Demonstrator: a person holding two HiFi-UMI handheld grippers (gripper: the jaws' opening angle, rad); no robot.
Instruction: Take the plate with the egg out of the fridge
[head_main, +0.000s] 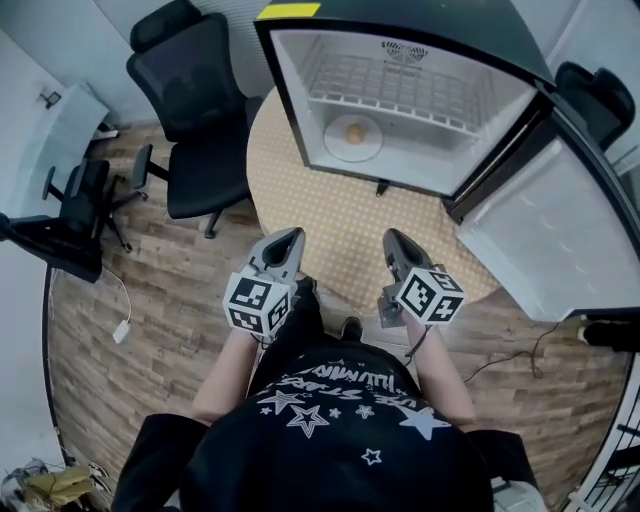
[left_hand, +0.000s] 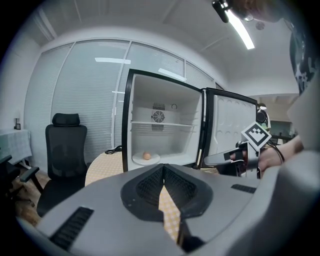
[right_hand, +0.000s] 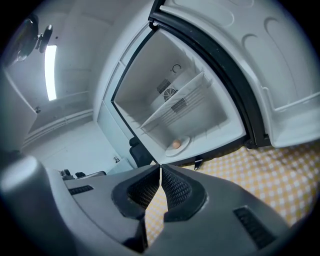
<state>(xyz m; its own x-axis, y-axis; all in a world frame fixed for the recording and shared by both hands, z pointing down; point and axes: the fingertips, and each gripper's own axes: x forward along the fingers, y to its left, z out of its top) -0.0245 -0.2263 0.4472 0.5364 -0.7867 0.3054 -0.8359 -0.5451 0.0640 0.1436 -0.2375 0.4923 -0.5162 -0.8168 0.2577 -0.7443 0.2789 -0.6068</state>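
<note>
A small fridge (head_main: 300, 110) stands open on a round table, its door (head_main: 545, 235) swung out to the right. On its floor lies a white plate (head_main: 366, 146) with a brown egg (head_main: 354, 131) on it. The same plate (left_hand: 138, 159) and egg (left_hand: 147, 156) show in the left gripper view, and the plate (right_hand: 182, 145) and egg (right_hand: 176, 144) in the right gripper view. My left gripper (head_main: 291, 240) is shut and empty, well in front of the fridge. My right gripper (head_main: 393, 240) is also shut and empty, level with the left.
The round table (head_main: 340, 230) has a yellow checked cloth. A wire shelf (head_main: 400, 85) spans the fridge above the plate. Two black office chairs (head_main: 195, 110) stand left of the table on the wood floor, and a cable with a white adapter (head_main: 121, 331) lies at the left.
</note>
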